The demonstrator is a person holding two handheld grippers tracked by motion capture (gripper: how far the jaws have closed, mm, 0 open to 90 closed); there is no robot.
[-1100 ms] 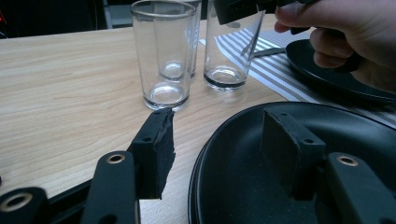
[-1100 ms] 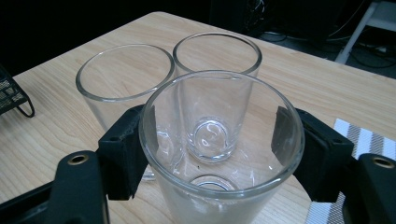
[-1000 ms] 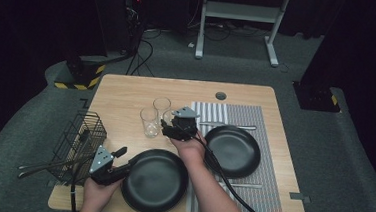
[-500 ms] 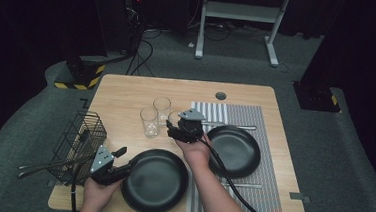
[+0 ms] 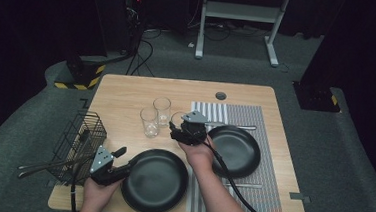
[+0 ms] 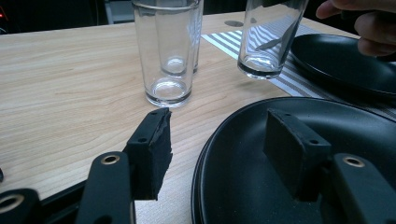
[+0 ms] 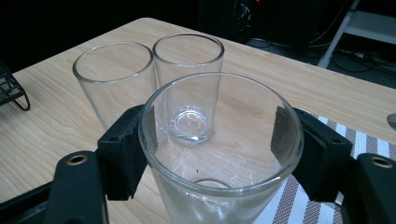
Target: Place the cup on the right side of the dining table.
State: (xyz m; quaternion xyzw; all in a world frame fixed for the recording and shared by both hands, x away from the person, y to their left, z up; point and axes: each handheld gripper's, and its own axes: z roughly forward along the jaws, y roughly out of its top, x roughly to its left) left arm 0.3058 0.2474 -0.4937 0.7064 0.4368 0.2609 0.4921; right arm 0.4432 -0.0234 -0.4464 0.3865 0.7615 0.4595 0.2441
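Hands are working at the table in the high view: the right gripper is clamping a glass beside two glasses. Left gripper view: jaws are standing apart astride the black plate rim. Right gripper view: pads are pressing the glass.

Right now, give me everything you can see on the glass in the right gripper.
The glass is a clear, empty tumbler with a round open rim and a thick base, flaring slightly toward the top. It is upright, or nearly so, between the jaws of the right gripper, whose black pads press its wall on both sides just below the rim. In the left gripper view its base appears to hang just above the edge of the striped placemat, near two other glasses and a black plate.
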